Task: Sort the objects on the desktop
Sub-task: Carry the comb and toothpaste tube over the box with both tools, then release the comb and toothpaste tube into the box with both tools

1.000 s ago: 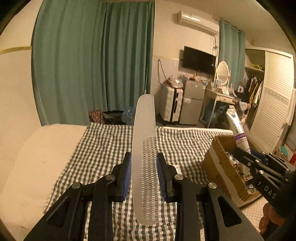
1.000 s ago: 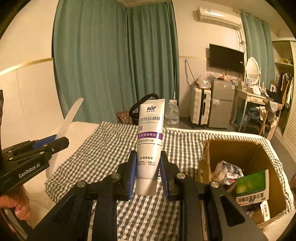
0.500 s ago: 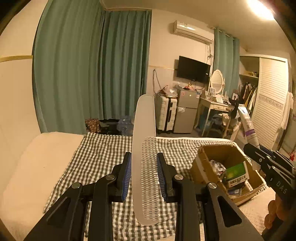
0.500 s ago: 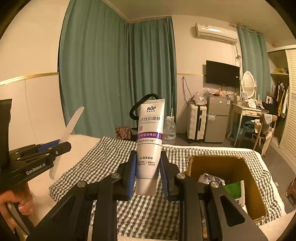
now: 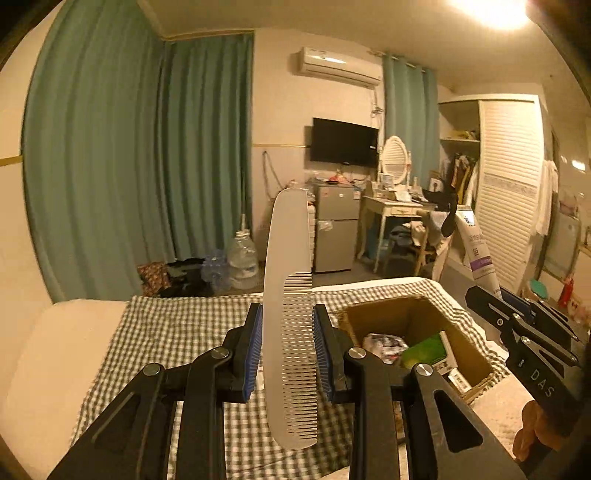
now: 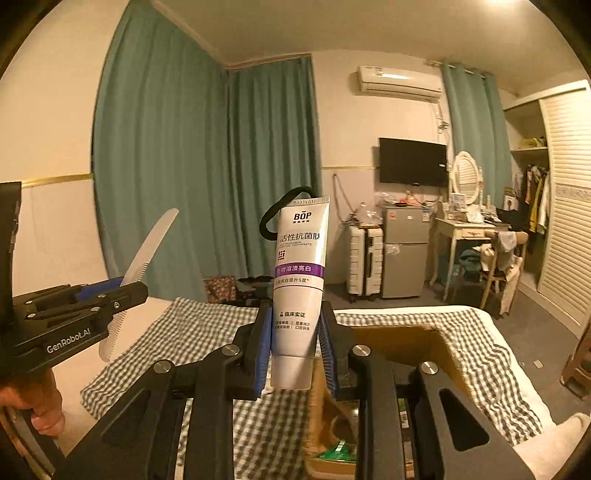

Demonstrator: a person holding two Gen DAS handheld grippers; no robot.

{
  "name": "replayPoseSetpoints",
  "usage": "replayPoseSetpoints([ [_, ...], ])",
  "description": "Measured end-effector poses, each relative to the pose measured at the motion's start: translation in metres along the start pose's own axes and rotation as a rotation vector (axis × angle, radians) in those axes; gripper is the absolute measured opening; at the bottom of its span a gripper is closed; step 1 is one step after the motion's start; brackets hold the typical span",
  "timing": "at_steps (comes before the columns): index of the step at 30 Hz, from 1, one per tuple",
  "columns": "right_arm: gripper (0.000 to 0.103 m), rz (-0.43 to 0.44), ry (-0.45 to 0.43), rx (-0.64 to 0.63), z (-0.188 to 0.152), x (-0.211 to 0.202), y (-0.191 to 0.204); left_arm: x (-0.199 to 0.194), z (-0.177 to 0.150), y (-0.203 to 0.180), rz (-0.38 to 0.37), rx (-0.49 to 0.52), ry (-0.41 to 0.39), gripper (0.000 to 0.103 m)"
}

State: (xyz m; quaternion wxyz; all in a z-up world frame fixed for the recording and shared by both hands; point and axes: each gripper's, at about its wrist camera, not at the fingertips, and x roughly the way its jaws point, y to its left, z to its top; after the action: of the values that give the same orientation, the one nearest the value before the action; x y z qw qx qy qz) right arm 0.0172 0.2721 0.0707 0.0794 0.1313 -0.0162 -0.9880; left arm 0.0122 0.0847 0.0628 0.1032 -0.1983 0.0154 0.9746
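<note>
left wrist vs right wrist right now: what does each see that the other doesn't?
Only the left wrist view: the inside of the cardboard box with a green package, the comb's teeth face-on, and the ceiling light.

Only the right wrist view: the toothpaste tube's printed front, the black loop behind its top, and the white suitcase.

Both: the left tongs shut on the comb, the right tongs shut on the tube, the checked cloth, green curtains, TV, fridge.

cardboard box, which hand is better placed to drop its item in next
Right, probably. In its wrist view the open brown cardboard box lies directly under the right claw holding the white toothpaste tube. The left claw with the white plastic comb sits beside the box.
</note>
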Motion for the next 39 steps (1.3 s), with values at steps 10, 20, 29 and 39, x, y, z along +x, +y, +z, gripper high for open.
replayPoseSetpoints([
  [10, 0.024, -0.12, 0.001, 0.086, -0.004, -0.002, -0.065, 0.044, 0.004, -0.064, -0.089, 0.051, 0.031, 0.027],
  [20, 0.024, -0.184, 0.061, 0.146, -0.02, 0.02, -0.105, 0.105, -0.009, -0.111, -0.173, 0.084, 0.104, 0.027],
  [29, 0.024, -0.196, 0.158, 0.17, -0.049, 0.048, -0.12, 0.161, -0.047, -0.133, -0.211, 0.088, 0.213, 0.027],
  [39, 0.024, -0.196, 0.307, 0.127, -0.08, 0.09, -0.116, 0.196, -0.083, -0.139, -0.214, 0.081, 0.324, 0.028],
])
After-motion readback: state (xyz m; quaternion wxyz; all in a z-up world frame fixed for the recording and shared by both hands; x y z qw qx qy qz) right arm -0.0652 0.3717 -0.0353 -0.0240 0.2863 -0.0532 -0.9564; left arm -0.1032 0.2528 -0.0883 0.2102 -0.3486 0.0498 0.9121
